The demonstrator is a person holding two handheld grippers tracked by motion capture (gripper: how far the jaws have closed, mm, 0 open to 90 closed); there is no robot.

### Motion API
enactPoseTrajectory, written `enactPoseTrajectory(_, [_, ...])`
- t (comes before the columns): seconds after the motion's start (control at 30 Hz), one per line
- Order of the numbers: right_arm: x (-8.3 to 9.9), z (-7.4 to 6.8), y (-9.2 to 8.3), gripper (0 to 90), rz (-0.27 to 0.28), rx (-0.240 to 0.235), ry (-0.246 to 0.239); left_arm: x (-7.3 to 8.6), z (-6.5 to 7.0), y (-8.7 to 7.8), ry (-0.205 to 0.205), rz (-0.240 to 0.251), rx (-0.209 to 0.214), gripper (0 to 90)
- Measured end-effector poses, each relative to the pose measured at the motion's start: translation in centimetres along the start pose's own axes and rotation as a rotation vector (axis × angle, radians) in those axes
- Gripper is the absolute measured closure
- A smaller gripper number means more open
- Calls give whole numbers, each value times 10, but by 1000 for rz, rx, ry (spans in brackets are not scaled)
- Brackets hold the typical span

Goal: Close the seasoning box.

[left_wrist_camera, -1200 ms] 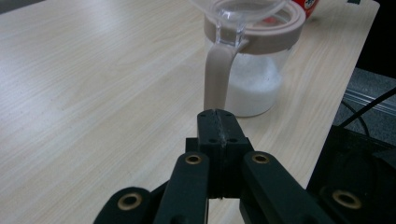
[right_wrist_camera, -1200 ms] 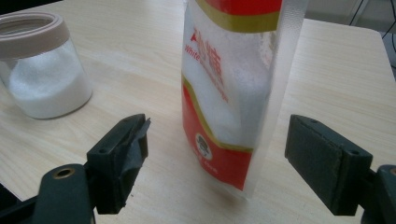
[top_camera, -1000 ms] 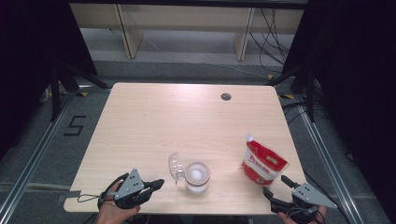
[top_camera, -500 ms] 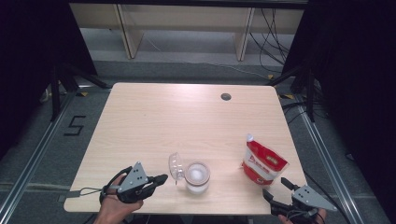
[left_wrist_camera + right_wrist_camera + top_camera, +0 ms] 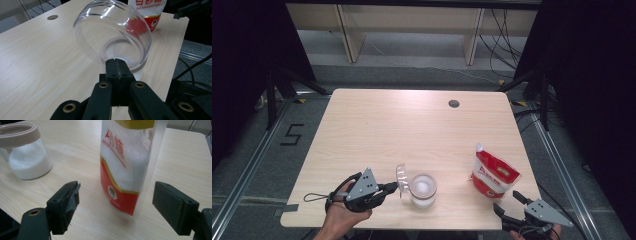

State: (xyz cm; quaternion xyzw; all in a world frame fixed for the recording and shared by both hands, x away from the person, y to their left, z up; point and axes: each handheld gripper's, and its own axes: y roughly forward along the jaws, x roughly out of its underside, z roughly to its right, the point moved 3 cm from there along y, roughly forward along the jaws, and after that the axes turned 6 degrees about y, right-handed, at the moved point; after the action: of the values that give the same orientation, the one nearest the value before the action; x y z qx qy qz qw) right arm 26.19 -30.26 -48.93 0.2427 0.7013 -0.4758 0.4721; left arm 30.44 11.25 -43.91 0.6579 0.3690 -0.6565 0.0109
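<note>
Left hand-held gripper (image 5: 395, 188) sits near the table's (image 5: 412, 125) front edge, left of centre, jaws pressed together on the rim of a clear domed lid (image 5: 401, 176). In the left gripper view the jaws meet at the lid's (image 5: 112, 35) lower edge; the lid is tilted, standing on edge, with its hollow side facing the camera. In the high view the lid stands just to the left of a jar (image 5: 422, 190) and touches or nearly touches the jar's rim; I cannot tell which. The jar stands upright near the front edge, roughly at the middle of the table's width, and holds white granules; in the right gripper view the jar (image 5: 25, 155) shows a beige ring around its open mouth. A red and white pouch (image 5: 492, 172) stands upright near the front right corner, well apart from the jar. Right hand-held gripper (image 5: 511, 208) is at the front right edge, jaws wide apart, holding nothing. In the right gripper view the pouch (image 5: 127, 165) stands between and beyond the two jaws, touching neither. A round hole (image 5: 454, 104) lies near the far edge, right of centre.
</note>
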Motion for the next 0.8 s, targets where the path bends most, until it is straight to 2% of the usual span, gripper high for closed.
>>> enactPoseTrajectory(0.03, [0,0,0,223,0,-2,-1,-1,1,1,-15,3,0,895])
enactPoseTrajectory(0.1, [0,0,0,223,-1,-2,-2,-2,2,3,-5,11,3,895])
enactPoseTrajectory(0.13, [0,0,0,223,-2,-1,-1,-2,2,3,6,-1,9,895])
enactPoseTrajectory(0.17, [0,0,0,223,-2,-7,4,-3,4,5,-4,2,10,895])
enactPoseTrajectory(0.23, [0,0,0,224,-3,-13,4,-4,5,7,16,2,17,895])
enactPoseTrajectory(0.37, [0,0,0,224,0,0,-5,-5,9,9,-6,8,25,895])
enactPoseTrajectory(0.43, [0,0,-1,225,0,-1,-4,-5,8,9,17,10,29,895])
enactPoseTrajectory(0.5, [0,0,-1,226,0,-1,-5,-5,9,9,-6,12,26,894])
enactPoseTrajectory(0.6, [0,-1,0,226,-3,-7,-1,-2,9,8,-12,13,24,892])
enactPoseTrajectory(0.63, [0,-1,0,227,-3,-7,-3,-1,7,6,-2,14,25,889])
enactPoseTrajectory(0.67, [0,0,0,227,0,-7,-10,0,8,5,-20,11,25,878])
enactPoseTrajectory(0.7, [0,-1,0,227,-3,-7,-4,2,6,4,-12,13,30,867])
enactPoseTrajectory(0.8, [0,0,-1,227,-2,-8,-3,7,5,-1,-38,18,25,797])
